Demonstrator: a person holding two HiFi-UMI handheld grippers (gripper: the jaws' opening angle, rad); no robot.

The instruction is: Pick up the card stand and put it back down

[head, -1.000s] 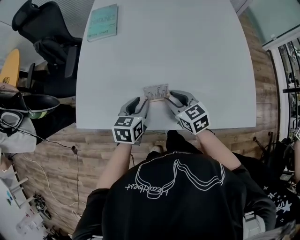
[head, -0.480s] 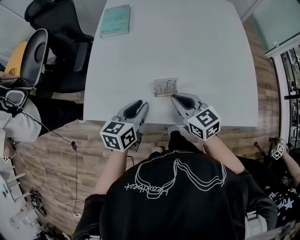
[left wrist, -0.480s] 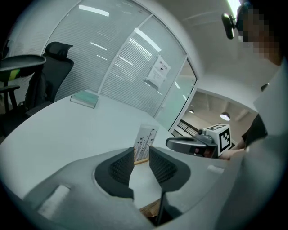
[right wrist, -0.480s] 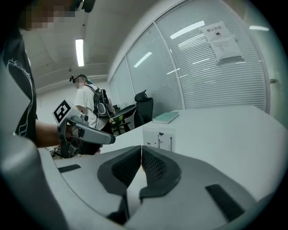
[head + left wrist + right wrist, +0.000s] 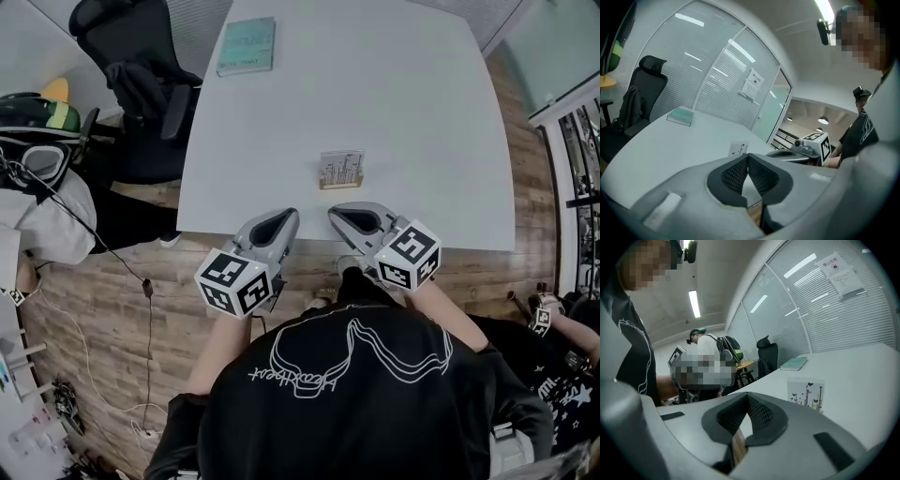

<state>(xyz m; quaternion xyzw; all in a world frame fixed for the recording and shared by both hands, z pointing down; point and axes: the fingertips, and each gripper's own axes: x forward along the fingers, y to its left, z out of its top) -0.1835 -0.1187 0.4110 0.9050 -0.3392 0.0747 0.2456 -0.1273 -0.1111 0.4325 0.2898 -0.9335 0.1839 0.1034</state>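
Note:
The card stand [image 5: 340,170], a small printed card in a wooden base, stands upright by itself on the white table [image 5: 394,103], near the front edge. My left gripper [image 5: 282,218] and right gripper [image 5: 337,213] hover side by side over that front edge, short of the card and apart from it. Both have just been closing, and each now has its pads together with nothing between them. The card stand [image 5: 738,149] shows beyond the left gripper [image 5: 747,156], to the left of the right gripper's marker cube [image 5: 816,143]. It also shows as the card stand [image 5: 806,393], ahead and to the right of the right gripper [image 5: 747,396].
A teal book [image 5: 247,46] lies at the table's far left corner. A black office chair [image 5: 141,80] stands left of the table, with bags and a helmet [image 5: 37,122] beside it. Wooden floor runs under the table's near edge. Another person's hand [image 5: 544,314] shows at the far right.
Both grippers have drawn back from the card stand's sides towards me and risen. Their jaws have gone from open to shut. The card stand stays on the table.

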